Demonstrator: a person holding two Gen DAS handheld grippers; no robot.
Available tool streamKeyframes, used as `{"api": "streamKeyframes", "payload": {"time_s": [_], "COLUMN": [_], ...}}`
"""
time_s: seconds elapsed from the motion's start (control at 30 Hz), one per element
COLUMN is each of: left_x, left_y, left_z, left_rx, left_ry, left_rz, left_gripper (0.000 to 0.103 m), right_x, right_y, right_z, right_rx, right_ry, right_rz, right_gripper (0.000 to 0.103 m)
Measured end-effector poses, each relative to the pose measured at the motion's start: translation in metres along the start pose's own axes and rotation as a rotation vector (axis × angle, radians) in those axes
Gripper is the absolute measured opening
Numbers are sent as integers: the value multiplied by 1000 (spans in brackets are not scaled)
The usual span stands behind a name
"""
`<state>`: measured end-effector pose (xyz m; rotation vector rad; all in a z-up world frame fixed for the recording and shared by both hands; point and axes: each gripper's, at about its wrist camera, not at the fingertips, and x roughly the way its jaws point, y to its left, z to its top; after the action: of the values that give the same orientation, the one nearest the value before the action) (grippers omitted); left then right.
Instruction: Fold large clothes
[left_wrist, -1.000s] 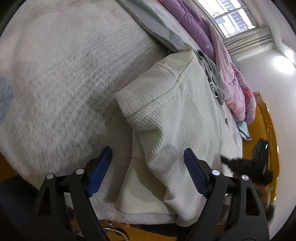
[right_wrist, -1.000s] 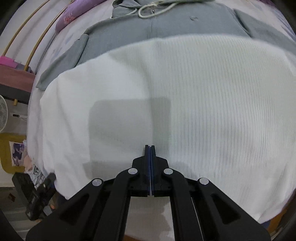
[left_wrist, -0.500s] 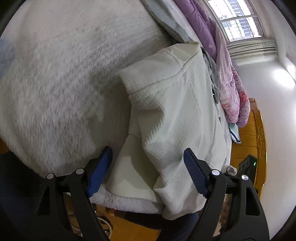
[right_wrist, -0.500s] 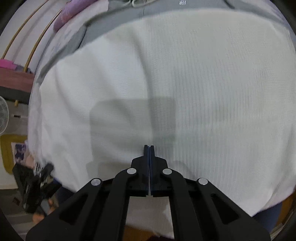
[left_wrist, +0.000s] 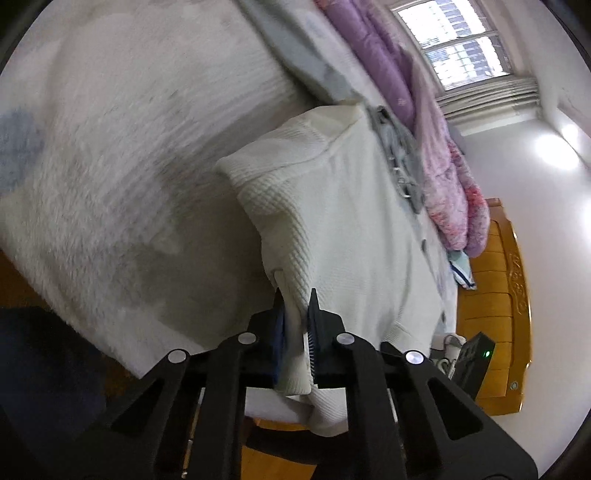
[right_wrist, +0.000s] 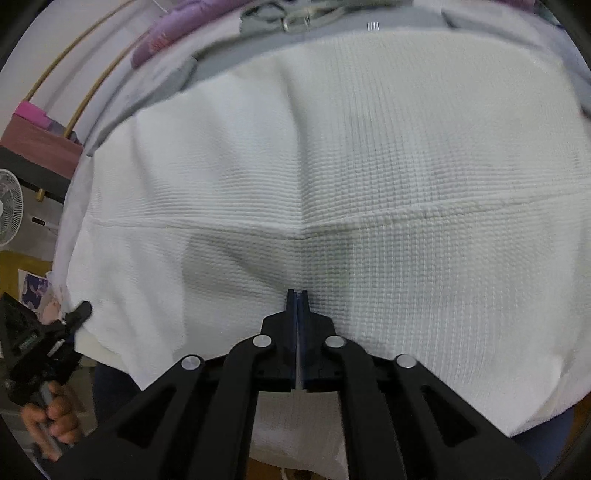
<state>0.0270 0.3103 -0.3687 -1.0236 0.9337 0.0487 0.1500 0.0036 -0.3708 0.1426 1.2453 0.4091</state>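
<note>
left gripper (left_wrist: 295, 295) jaws just closed on white top (left_wrist: 351, 229); right gripper (right_wrist: 297, 293) jaws closed; grey hoodie (right_wrist: 314, 22) behind.

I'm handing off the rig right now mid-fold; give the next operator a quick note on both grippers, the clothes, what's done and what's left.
Left gripper: jaws have just closed, now shut on the near edge of the white waffle-knit top.
Right gripper: shut over the top's lower middle; whether it pinches fabric is unclear.
The top lies spread on the fluffy white blanket, overlapping a grey hoodie behind it.
Done: corner gripped, one side looks turned in.
Left: carry that edge across, finish the fold; the hoodie is still unfolded.
</note>
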Motion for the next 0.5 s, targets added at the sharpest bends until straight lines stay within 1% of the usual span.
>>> {"api": "streamKeyframes", "payload": {"time_s": [0.03,0.1,0.13,0.17,0.23,0.3,0.33,0.37,0.4,0.47,0.5], "left_x": [-2,-8,-10,-11,-12,-13,-14,-14,-14,-16,-17], "left_y": [-6,-15,-20,-23,-31,-37,-39,-43,-46,-51,-53], "left_z": [0,2,2,2,2,2,2,2,2,0,1], "left_rx": [7,15,21,24,30,38,49,62,74,115,125], "left_ry": [-3,-3,-5,-5,1,3,6,9,14,22,29], "left_rz": [-11,-30,-35,-38,-48,-55,-56,-56,-52,-35,-38], "left_gripper": [9,9,9,9,9,9,9,9,9,9,9], "right_x": [-8,-25,-27,-34,-42,-51,-58,-57,-54,-47,-40], "right_y": [7,23,33,45,69,89,92,102,112,122,127], "right_z": [-5,-15,-17,-23,-32,-44,-55,-60,-66,-71,-73], "right_rx": [-22,-72,-95,-137,-212,-288,-316,-348,-378,-425,-449], "right_ry": [-39,-107,-133,-162,-196,-222,-228,-226,-225,-210,-192], "right_rz": [11,61,79,108,156,198,217,239,245,263,278], "right_gripper": [9,10,10,13,19,33,37,43,45,46,46]}}
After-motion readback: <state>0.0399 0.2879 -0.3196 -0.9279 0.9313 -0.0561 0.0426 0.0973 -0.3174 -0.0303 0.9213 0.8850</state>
